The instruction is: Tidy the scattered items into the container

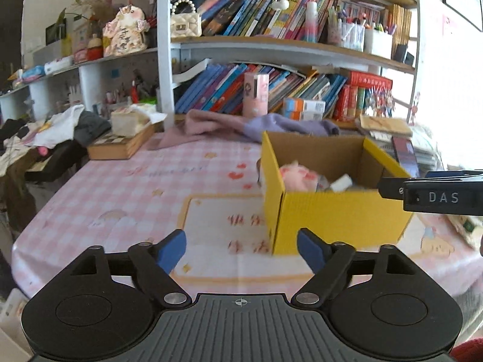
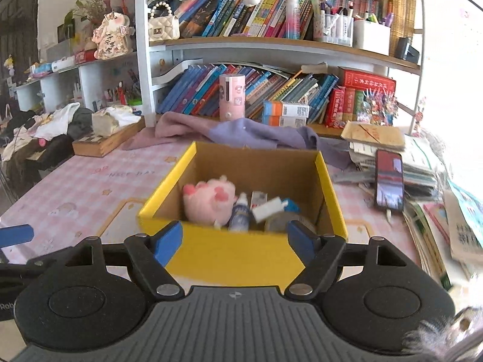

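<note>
**Ana:** Yellow box (image 2: pixel 241 253) first, since everything ends up there. Where are the claws?

**Ben:** Right gripper (image 2: pixel 235 239) hangs just in front of the box's near wall, fingers spread wide, nothing between them. Left gripper (image 1: pixel 241 249) is likewise parted and empty, off the box's left corner above the pink checked tablecloth (image 1: pixel 120 181).

**Ana:** And inside the box?

**Ben:** A pink plush toy (image 2: pixel 211 202) at the left, a small white bottle with a blue label (image 2: pixel 240 212) beside it, a white tube-like piece (image 2: pixel 268 206) leaning across, and what looks like a tape roll (image 2: pixel 282 221) at the front. Motion blur makes the smaller bits hard to name.

**Ana:** Anything loose left on the cloth?

**Ben:** None that I can see near the box. A phone (image 2: pixel 389 181) lies on the paper stack to the right, and a purple cloth (image 2: pixel 256 134) is bunched behind; I'd guess those belong to the desk.

**Ana:** So, my judgement: nearly done. To finish well, sweep each camera slowly across the table, keep both claws apart, and lift clear of the cardboard rim so the box isn't nudged.
</note>
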A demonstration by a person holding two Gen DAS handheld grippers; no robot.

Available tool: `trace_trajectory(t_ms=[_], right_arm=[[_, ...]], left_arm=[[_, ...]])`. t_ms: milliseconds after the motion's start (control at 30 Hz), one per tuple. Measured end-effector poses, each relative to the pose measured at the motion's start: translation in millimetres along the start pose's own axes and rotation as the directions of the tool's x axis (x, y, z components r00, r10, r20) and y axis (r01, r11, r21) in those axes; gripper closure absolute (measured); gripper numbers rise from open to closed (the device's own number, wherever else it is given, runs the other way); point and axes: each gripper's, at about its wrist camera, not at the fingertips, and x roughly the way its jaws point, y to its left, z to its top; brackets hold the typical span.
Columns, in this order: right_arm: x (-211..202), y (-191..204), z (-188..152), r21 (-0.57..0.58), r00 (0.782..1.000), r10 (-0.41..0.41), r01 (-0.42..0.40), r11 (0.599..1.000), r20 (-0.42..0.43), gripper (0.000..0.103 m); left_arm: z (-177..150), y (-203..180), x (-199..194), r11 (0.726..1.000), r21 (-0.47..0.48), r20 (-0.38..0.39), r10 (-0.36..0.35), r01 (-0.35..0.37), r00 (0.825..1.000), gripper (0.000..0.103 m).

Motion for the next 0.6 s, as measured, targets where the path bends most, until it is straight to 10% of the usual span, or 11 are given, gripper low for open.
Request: trace_trajectory(t_ms=[600], right_arm=[[-63.9,43.2,-74.7,0.056,0.994,-0.004,0.011,0.998,-0.113,0.01]], left_arm=[[-48.8,17.4,-54.2,0.998,0.062,-0.073,0.01,-0.005,0.997,0.001]])
